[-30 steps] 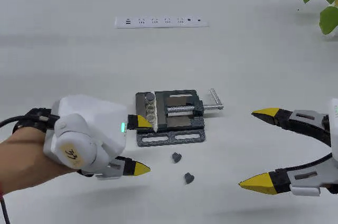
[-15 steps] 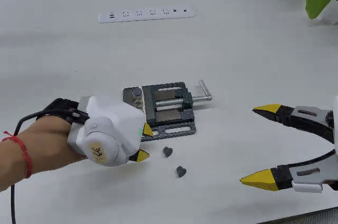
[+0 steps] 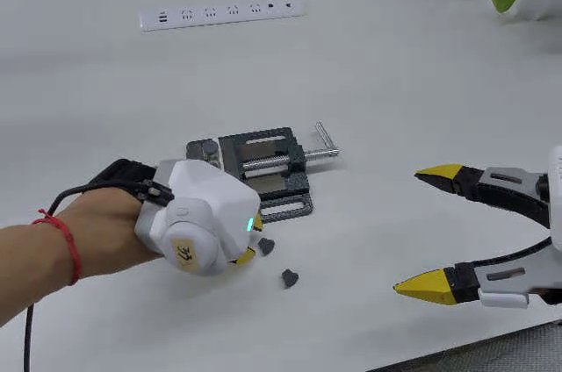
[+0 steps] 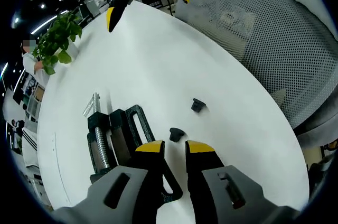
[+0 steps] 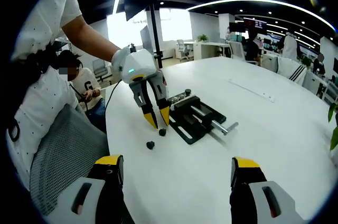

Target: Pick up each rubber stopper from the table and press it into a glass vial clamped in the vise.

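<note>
Pointing down at the white table [image 3: 395, 91], the left gripper [image 4: 175, 147] has its yellow-tipped jaws a narrow gap apart and empty, just short of one small dark rubber stopper [image 4: 176, 133]. A second dark rubber stopper [image 4: 198, 105] lies near. The black metal vise [image 4: 113, 134] stands just beside, holding small glass vials [image 3: 209, 149]. The right gripper [image 5: 177, 168] is well apart, its jaws spread wide and empty.

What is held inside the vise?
One vial shows at one end of the vise. The left tool covers whatever stands beside it.
</note>
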`<action>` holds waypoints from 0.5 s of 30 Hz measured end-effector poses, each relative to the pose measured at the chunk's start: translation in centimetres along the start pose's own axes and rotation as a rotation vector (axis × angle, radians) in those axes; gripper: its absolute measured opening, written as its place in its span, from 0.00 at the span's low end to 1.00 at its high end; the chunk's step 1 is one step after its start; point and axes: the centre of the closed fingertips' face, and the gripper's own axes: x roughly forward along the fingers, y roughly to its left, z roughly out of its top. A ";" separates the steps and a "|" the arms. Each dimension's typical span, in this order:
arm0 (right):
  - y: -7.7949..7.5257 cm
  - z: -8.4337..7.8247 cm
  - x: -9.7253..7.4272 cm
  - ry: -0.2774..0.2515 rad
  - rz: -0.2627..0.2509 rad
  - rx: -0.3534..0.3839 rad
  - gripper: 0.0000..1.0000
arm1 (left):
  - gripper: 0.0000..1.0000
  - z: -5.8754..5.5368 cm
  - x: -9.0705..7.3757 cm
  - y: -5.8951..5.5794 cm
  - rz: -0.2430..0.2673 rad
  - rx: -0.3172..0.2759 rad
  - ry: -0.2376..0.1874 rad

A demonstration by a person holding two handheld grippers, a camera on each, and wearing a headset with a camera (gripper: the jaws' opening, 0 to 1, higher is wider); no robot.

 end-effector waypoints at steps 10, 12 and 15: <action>-0.2 -0.2 -0.2 -0.006 -0.011 0.014 0.81 | 0.11 0.2 0.4 -0.2 -0.032 0.030 0.008; -0.3 -0.2 -0.2 -0.006 -0.015 0.014 0.81 | 0.10 0.2 0.5 -0.2 -0.035 0.034 0.009; -0.6 -0.4 -0.2 -0.006 -0.015 0.015 0.81 | 0.08 0.2 0.6 -0.2 -0.038 0.038 0.013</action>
